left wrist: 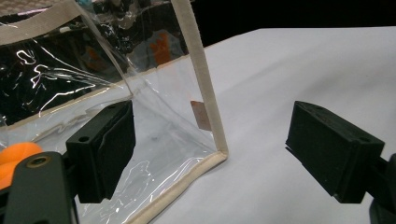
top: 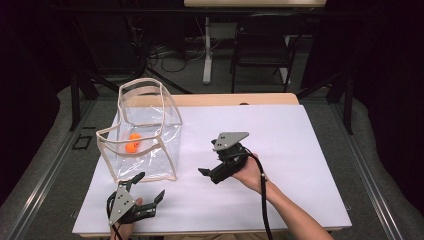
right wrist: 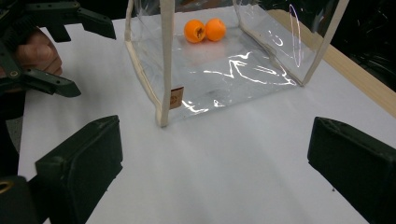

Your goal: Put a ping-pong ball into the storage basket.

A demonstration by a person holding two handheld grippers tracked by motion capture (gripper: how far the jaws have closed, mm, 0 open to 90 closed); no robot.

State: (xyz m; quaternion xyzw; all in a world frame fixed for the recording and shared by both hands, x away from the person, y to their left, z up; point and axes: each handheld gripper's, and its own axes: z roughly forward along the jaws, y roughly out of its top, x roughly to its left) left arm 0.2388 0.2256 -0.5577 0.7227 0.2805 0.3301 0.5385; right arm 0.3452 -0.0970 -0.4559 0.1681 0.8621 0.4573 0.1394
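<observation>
Your clear plastic bag point(top: 150, 137) with cream fabric trim stands upright and open-topped on the white worktop point(top: 280, 150), at its left side. Two orange balls point(top: 133, 142) lie touching each other on the bag's floor, toward its far-left part. A small tan label point(right wrist: 176, 98) sits on one trimmed corner edge.

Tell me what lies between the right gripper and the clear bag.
Nothing: in the right gripper view, bare white table cover runs from the right gripper, jaws wide apart, up to the clear bag. The high view shows the same gap.
</observation>
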